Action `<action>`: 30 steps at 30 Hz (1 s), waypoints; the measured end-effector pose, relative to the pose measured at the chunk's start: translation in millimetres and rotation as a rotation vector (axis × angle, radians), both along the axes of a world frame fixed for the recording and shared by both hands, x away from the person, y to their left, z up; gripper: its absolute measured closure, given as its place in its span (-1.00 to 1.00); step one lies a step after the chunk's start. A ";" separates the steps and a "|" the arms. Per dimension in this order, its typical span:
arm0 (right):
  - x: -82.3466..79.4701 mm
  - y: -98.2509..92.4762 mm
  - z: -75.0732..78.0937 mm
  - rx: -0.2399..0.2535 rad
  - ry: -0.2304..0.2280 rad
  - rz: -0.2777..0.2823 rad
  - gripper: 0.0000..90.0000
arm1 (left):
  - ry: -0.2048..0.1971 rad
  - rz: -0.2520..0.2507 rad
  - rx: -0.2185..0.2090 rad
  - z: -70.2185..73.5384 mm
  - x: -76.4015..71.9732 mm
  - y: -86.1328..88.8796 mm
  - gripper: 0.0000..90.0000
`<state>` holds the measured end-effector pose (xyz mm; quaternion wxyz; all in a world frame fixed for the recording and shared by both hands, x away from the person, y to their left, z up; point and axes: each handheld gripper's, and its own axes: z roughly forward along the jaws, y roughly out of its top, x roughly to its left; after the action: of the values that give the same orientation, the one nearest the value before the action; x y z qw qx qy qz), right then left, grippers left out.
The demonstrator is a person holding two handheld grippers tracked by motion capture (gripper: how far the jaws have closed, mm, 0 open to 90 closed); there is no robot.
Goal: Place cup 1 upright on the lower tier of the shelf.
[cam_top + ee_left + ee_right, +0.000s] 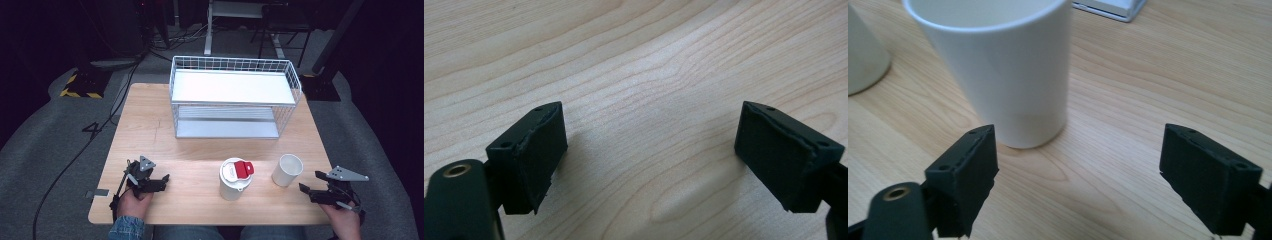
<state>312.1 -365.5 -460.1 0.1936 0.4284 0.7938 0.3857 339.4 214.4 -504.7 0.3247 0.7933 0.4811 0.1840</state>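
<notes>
White open cup (287,170) upright on wooden table (150,125), near right, just left of right gripper (311,189). Lidded cup with red tab (235,178) stands to its left; wire shelf rack (235,95) far centre, shelves bare. Nothing grasped or moved to rack yet (likely destination, only a guess). Right gripper view: jaws spread wide, empty, cup (998,70) just beyond, untouched. Left gripper (161,183) rests near left; left gripper view has jaws apart over bare wood, holding nothing.

A plain white open cup (287,170) stands upright on the surface. A white lidded cup (234,179), red tab on top, stands just beside it.
</notes>
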 end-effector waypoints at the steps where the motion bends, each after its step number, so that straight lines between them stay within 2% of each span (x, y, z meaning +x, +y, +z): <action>1: 0.0 5.0 1.4 0.009 -0.002 0.017 -0.68 | 0.000 0.000 0.000 0.0 0.0 0.0 -0.69; 6: 2.3 17.0 0.9 0.009 -0.006 0.049 -0.81 | 0.000 0.000 0.000 0.0 0.0 0.0 -0.69; 8: 6.4 25.6 -2.3 0.007 -0.005 0.049 -1.00 | 0.000 0.000 0.000 0.0 0.0 0.0 -0.69; 15: 15.5 40.2 -8.7 0.007 -0.013 0.069 -1.00 | 0.000 0.000 0.000 0.0 0.0 0.0 -0.69; 25: 28.4 48.4 -16.2 0.014 -0.018 0.073 -0.99 | 0.000 0.000 0.000 0.0 0.0 0.0 -0.69; 29: 33.2 49.3 -20.3 0.020 -0.012 0.079 -0.87 | 0.000 0.000 0.000 0.0 0.0 0.0 -0.69; 30: 34.0 49.4 -21.3 0.021 -0.011 0.082 -0.75 | 0.000 0.000 0.000 0.0 0.0 0.0 -0.69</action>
<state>346.1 -316.1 -481.5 0.1776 0.3955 0.8054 0.4042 339.4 214.4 -504.7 0.3247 0.7933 0.4811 0.1839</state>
